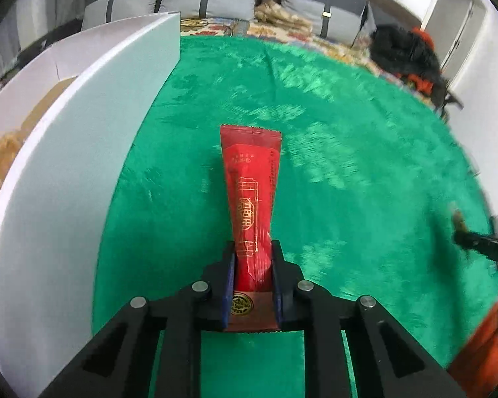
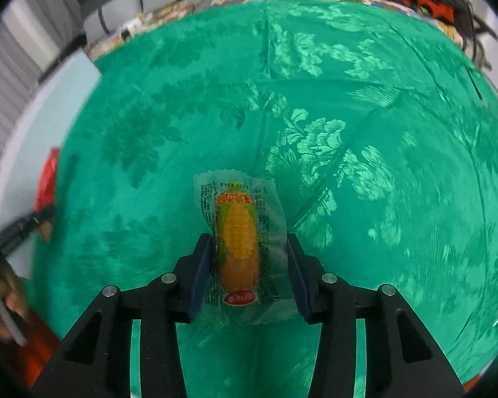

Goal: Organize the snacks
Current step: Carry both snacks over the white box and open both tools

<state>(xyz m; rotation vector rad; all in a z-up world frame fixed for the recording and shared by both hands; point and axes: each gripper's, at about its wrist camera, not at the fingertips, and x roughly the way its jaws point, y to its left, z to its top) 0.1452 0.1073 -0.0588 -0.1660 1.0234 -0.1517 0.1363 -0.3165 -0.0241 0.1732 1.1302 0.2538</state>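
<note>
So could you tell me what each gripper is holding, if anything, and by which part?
The left gripper pinches the red snack stick near its lower end. The right gripper clasps the corn-shaped snack packet across its lower half.

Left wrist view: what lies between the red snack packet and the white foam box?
Only bare green patterned cloth separates red packet from white box, left wrist view.

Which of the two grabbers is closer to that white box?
Left. The left gripper, clamped on a red packet, has the white box right beside it. The right gripper, holding a corn snack, sits further across the green cloth.
</note>
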